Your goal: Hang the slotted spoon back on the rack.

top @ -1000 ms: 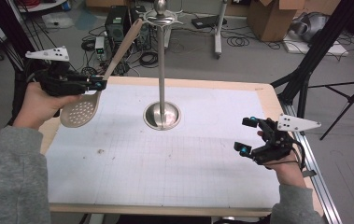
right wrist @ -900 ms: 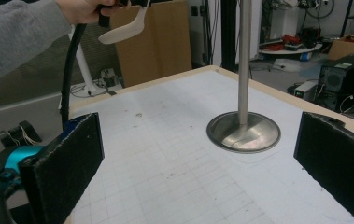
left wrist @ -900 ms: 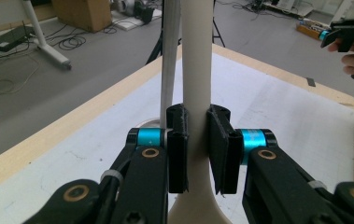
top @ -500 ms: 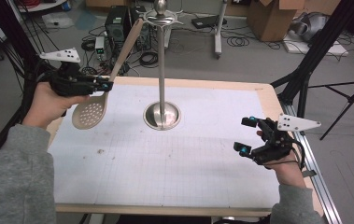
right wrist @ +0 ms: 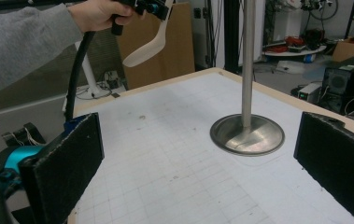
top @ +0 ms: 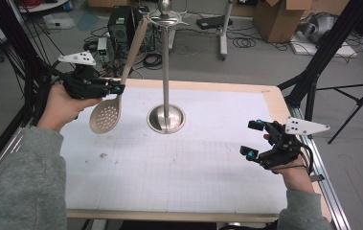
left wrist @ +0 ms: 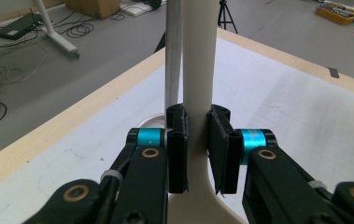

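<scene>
A beige slotted spoon (top: 106, 114) hangs in the air over the table's far left corner, bowl down and handle tilted up toward the top of a metal stand (top: 165, 72). My left gripper (top: 117, 88) is shut on its handle (left wrist: 197, 84), with a pad on each side. The stand's round base (top: 166, 118) rests on the white gridded mat (top: 179, 163). At the right edge of the table my right gripper (top: 253, 139) is held open with nothing between its wide-apart pads (right wrist: 67, 163). In the right gripper view the spoon (right wrist: 149, 44) and the stand's pole (right wrist: 247, 60) lie ahead.
The stand's hooked crown (top: 165, 18) rises near the spoon handle's tip. The table has a wooden rim (top: 275, 96) and metal side rails. Beyond it the floor holds cables, a computer case (top: 121, 26), cardboard boxes (top: 277, 17) and black tripod legs (top: 323, 52).
My left gripper has carried the spoon to the right, toward the stand, and the spoon's bowl now hangs over the mat. The right gripper has stayed put.
</scene>
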